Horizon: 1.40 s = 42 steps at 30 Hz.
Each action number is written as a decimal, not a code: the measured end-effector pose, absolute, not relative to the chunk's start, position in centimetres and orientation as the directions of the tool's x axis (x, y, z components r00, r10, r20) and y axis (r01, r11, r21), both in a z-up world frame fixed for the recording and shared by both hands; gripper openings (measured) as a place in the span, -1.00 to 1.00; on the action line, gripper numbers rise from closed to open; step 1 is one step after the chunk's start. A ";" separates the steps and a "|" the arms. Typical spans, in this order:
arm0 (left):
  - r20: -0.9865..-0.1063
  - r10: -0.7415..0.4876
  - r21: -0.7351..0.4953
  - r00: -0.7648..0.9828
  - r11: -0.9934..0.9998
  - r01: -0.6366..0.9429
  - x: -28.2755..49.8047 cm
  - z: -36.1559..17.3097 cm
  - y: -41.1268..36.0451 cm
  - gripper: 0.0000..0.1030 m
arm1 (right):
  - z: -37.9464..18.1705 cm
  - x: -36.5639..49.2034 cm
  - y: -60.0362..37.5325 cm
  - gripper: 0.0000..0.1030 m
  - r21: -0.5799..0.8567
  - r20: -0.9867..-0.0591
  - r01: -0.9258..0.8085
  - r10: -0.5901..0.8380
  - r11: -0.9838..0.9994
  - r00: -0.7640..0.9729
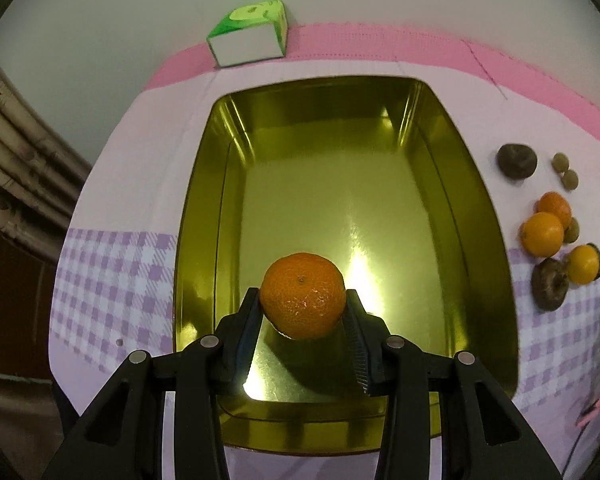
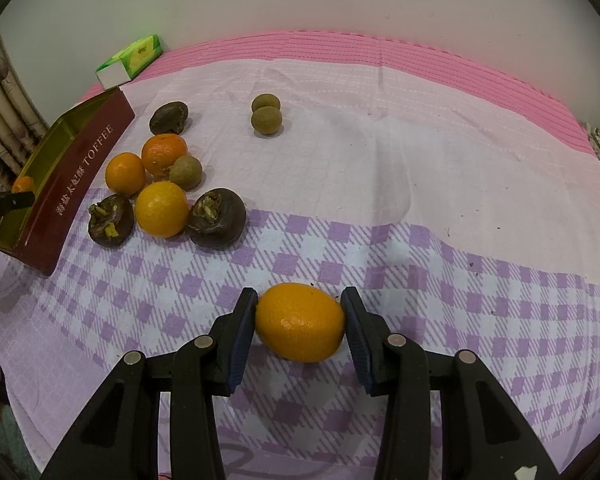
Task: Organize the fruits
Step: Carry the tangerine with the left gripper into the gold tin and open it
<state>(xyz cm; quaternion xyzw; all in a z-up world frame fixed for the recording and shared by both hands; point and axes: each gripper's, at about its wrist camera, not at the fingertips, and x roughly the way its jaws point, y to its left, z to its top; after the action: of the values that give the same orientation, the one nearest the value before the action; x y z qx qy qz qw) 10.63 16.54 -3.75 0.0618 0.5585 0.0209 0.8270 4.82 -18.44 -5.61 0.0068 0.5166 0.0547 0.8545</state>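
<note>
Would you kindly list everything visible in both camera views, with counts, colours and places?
Mandarin: one, orange, in the left gripper over the tin.
Toffee tin: one, gold inside, maroon outside, on the cloth.
Oval citrus: one, yellow-orange, in the right gripper.
Loose citrus: three, orange, beside the tin.
Dark fruits: three, brown, around them.
Small round fruits: three, olive-green.
Box: one, green-white, far edge.
Tablecloth: one, pink with lilac checks.
Left gripper, right gripper: black.

Dim, greenish light, glare on the tin's floor (image 1: 364, 268), fisheye-bent dark edges.
</note>
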 end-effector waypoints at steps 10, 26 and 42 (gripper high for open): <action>-0.929 0.119 0.137 0.350 0.990 0.026 10.7 -5.1 17.6 -0.18 | -5.6 5.0 -18.3 -0.22 0.059 -0.881 -0.079 0.089 0.995 0.464; -0.886 0.068 0.073 0.459 0.997 -0.007 9.7 -1.2 18.8 0.16 | -3.4 5.7 -17.3 -0.25 0.032 -0.869 -0.050 0.052 0.998 0.492; -0.820 0.239 0.092 0.520 0.952 -0.292 5.8 2.7 25.8 0.47 | 1.3 9.8 1.6 -0.25 0.092 -0.811 -0.426 0.316 0.900 0.493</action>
<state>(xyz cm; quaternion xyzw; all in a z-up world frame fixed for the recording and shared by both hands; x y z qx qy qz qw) 5.81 25.79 2.73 -0.0288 0.4654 0.1524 0.8714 9.84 1.64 1.32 -0.0603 0.4553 0.2153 0.8618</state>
